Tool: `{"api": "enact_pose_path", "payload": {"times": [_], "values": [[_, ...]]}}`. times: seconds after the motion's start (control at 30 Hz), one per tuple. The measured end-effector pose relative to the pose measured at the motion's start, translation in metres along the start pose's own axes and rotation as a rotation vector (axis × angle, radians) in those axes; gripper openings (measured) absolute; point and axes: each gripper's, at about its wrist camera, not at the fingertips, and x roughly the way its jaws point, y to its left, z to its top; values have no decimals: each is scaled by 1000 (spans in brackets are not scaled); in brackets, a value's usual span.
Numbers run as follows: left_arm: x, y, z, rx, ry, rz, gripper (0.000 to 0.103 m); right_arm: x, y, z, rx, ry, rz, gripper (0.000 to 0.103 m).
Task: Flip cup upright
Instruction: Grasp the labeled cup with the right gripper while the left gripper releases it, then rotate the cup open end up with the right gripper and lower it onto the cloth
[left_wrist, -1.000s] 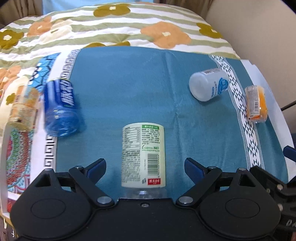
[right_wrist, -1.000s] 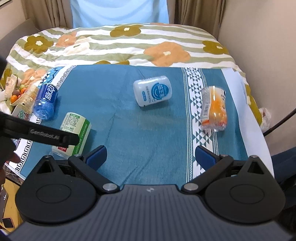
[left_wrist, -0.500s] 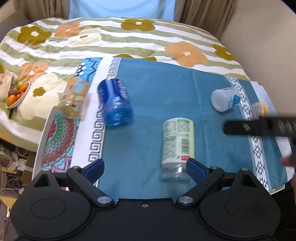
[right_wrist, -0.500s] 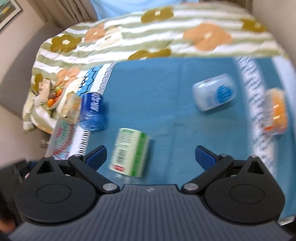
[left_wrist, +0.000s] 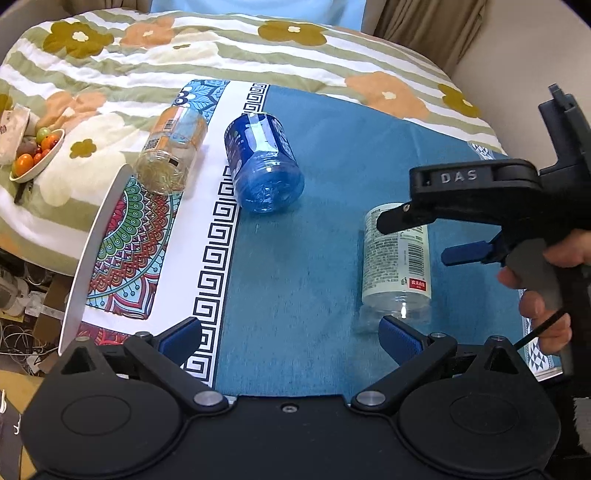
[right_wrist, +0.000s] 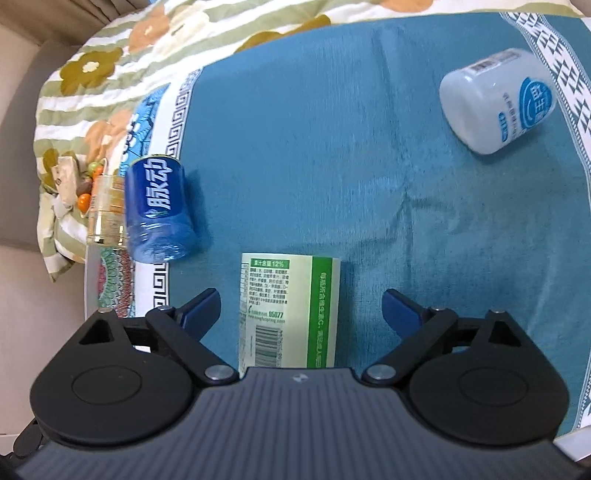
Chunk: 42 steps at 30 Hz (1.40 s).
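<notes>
A clear cup with a white and green label (right_wrist: 291, 314) lies on its side on the blue cloth; it also shows in the left wrist view (left_wrist: 397, 266). My right gripper (right_wrist: 301, 306) is open, its jaws on either side of this cup, just above it. In the left wrist view the right gripper's body (left_wrist: 491, 199) hangs over the cup. My left gripper (left_wrist: 291, 336) is open and empty, left of the cup. A blue cup (left_wrist: 264, 162) lies on its side further left (right_wrist: 159, 210).
An orange-labelled clear cup (left_wrist: 171, 151) lies on the patterned border. A white cup with a blue label (right_wrist: 498, 99) lies at the far right. A bowl of small fruit (left_wrist: 35, 157) sits on the flowered bedspread (left_wrist: 221, 48). The table edge (left_wrist: 92, 251) is at left.
My right gripper has swung left and down over the green-labelled cup. My left gripper has pulled back and turned left, away from that cup. The cups have not moved.
</notes>
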Motion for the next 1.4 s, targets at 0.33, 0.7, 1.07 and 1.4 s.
{"api": "enact_pose_path", "payload": {"times": [0.33, 0.7, 1.07, 1.4], "values": [[7, 7, 3, -3, 11, -10, 103, 19, -13, 7, 111, 47, 57, 78], [7, 9, 7, 2, 7, -2, 103, -7, 0, 0, 0, -96, 76, 75], [19, 8, -4, 40, 11, 41, 103, -24, 21, -48, -358, -485, 32, 74], [35, 2, -22, 70, 10, 35, 103, -15, 13, -95, -548, -693, 37, 74]]}}
